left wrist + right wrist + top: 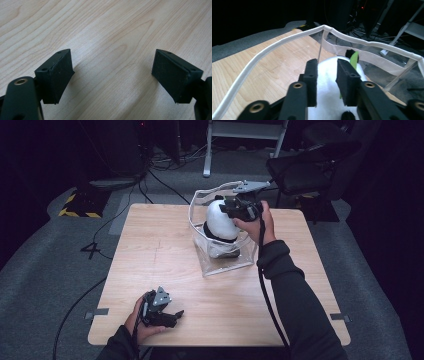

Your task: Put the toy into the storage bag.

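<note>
Right tongs (326,82): jaws slightly apart over white plush toy (221,220), contact unclear.
Left tongs (112,75): apart, empty, over tabletop (165,270).
Toy: inside clear bag (220,262); lower half blurred behind plastic.

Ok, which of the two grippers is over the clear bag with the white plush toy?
The right gripper, at the table's far side above the white plush toy in the clear bag. The left gripper rests near the front edge.
</note>
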The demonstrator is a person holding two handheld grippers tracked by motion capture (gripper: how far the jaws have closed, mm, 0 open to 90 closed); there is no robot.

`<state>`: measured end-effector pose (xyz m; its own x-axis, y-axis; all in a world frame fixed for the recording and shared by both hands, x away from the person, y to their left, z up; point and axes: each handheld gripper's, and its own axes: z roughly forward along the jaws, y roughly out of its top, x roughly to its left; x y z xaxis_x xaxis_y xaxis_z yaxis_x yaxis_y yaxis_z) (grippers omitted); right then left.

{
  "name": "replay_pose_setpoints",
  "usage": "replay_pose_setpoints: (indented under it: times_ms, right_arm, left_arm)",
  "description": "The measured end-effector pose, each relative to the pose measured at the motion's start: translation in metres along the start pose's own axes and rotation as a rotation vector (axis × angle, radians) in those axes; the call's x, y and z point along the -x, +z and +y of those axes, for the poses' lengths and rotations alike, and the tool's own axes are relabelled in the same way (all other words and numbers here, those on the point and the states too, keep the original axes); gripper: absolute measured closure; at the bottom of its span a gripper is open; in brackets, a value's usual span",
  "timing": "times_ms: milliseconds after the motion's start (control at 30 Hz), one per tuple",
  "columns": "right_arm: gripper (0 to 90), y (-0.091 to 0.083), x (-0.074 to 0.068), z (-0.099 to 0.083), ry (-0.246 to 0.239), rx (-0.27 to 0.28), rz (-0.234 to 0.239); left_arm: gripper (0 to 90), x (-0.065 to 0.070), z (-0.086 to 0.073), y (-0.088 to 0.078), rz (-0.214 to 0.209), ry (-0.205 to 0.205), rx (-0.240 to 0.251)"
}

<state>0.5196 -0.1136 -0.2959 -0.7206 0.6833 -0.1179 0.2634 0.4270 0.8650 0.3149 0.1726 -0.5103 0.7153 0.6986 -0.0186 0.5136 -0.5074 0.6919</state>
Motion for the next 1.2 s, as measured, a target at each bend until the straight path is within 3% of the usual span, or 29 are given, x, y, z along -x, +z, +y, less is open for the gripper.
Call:
replay_pose_setpoints:
  times_ms: [267, 1200]
  right_arm:
    - [65.8, -0.004, 0.001, 0.0, -0.009, 0.005, -0.01]
    - [36.6, -0.037, 0.011, 0.005, -0.02, -0.002, -0.045]
  left_arm:
    - [17.3, 0.0, 0.0, 0.0, 0.0, 0.0, 0.0]
    - [17.3, 0.0, 0.0, 0.0, 0.001, 0.0, 0.002]
